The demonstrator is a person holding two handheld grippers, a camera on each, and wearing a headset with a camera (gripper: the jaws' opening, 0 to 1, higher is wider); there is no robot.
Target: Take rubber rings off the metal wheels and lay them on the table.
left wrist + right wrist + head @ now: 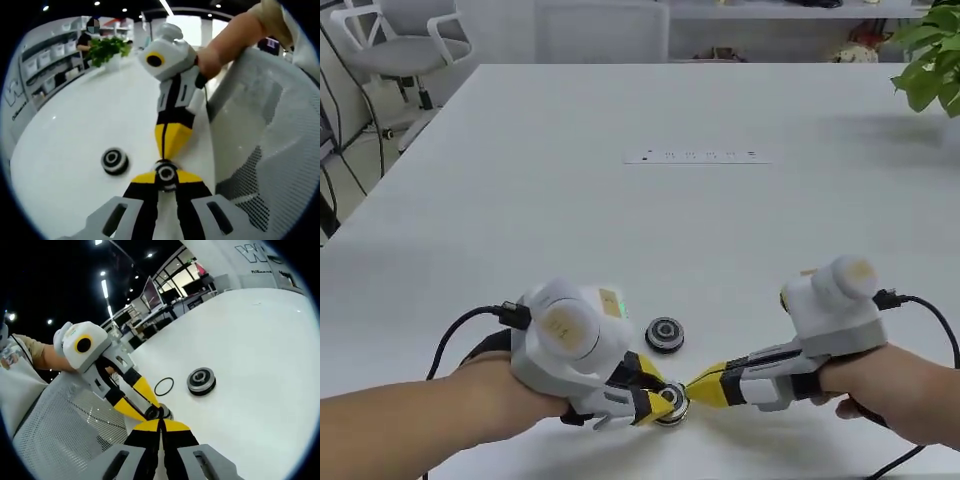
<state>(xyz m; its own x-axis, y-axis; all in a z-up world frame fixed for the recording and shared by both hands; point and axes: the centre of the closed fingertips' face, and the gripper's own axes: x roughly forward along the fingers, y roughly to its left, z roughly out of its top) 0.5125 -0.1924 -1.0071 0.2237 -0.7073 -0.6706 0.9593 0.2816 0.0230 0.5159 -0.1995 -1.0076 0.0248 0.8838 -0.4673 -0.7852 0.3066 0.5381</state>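
Jaws of my left gripper (165,179) are clenched on a small metal wheel (165,172), which I hold just above the near edge of the white table (620,220). The wheel sits right between the yellow tips, its round face turned up toward my head.

My right gripper (161,426) comes in from the other side and meets the left one tip to tip. Its jaws are drawn together to a thin seam, and the point of them touches the rim of the held wheel. I cannot tell whether they have a rubber ring pinched between them. In the head view the two grippers form a shallow V, with the wheel at the meeting point.

A second wheel (664,334) lies flat on the table just beyond the tips, a little toward my left gripper's side, apart from both grippers. It has a dark band around its rim. In the right gripper view a loose black rubber ring (164,386) lies flat on the table beside that second wheel, between it and my left gripper, touching neither.

Farther out, a strip of sockets (698,156) is set in the middle of the table.
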